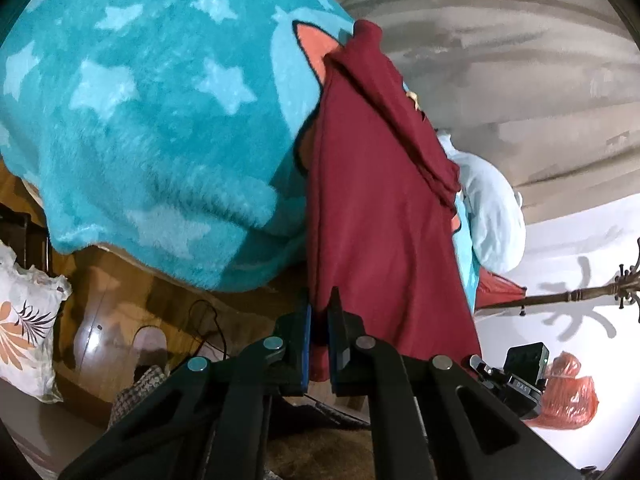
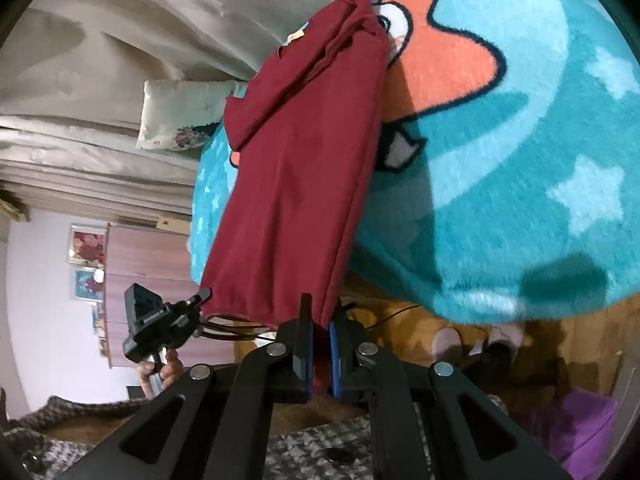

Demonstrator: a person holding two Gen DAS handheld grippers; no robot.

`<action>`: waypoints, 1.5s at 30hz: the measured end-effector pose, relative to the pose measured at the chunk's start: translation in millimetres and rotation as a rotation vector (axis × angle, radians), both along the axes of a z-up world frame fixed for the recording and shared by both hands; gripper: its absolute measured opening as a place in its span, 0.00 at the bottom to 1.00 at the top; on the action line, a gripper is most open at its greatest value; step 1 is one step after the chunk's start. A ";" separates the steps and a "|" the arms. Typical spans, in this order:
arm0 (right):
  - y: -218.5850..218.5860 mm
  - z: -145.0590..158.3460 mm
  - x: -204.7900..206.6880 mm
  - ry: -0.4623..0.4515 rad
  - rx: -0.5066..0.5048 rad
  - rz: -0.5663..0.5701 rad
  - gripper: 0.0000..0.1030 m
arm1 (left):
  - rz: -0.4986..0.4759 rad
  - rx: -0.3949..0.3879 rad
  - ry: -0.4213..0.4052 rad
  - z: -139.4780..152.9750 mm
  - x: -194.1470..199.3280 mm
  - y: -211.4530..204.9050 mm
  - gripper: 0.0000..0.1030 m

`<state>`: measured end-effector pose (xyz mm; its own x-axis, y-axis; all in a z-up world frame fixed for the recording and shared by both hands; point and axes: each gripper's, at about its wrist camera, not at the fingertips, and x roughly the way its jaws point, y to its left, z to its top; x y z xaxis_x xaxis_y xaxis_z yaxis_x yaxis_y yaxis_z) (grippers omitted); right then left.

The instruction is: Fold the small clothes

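L tongs (image 1: 319, 312) & R tongs (image 2: 320, 320) each pinching maroon garment (image 1: 380, 208) hem; label unreadable.

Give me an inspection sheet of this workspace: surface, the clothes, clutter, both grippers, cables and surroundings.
Surface: teal star blanket with an orange cartoon figure, draped over the bed edge.
Job's things: maroon garment, far end on the blanket, near edge lifted off it.
Clutter: white pillow beyond the garment; orange plastic bag.
Grippers: left gripper shut on one corner of the garment's near edge; right gripper shut on the other.
Cables: thin dark cable on the wooden floor.
Surroundings: beige curtain, coat stand, floral cushion, slippers, pictures on the wall.
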<state>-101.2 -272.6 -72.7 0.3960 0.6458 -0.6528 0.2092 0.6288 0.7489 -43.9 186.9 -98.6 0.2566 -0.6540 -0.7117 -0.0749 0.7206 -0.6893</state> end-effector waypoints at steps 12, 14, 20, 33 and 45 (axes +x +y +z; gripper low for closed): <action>-25.2 40.2 100.1 -0.174 0.138 0.092 0.07 | 0.164 -0.065 -0.102 52.2 57.1 -36.5 0.06; -29.9 48.6 129.5 -0.204 0.142 0.093 0.07 | 0.180 -0.038 -0.136 62.9 77.9 -42.6 0.06; -39.8 47.9 221.7 -0.221 0.073 0.064 0.07 | 0.166 0.031 -0.152 68.1 174.5 -70.8 0.06; -77.5 -40.5 324.7 0.010 -0.112 -0.158 0.23 | 0.094 0.025 0.007 -7.3 319.3 -90.4 0.15; -94.6 20.0 294.4 -0.154 -0.093 -0.306 0.59 | 0.086 -0.036 -0.128 35.1 300.8 -69.0 0.47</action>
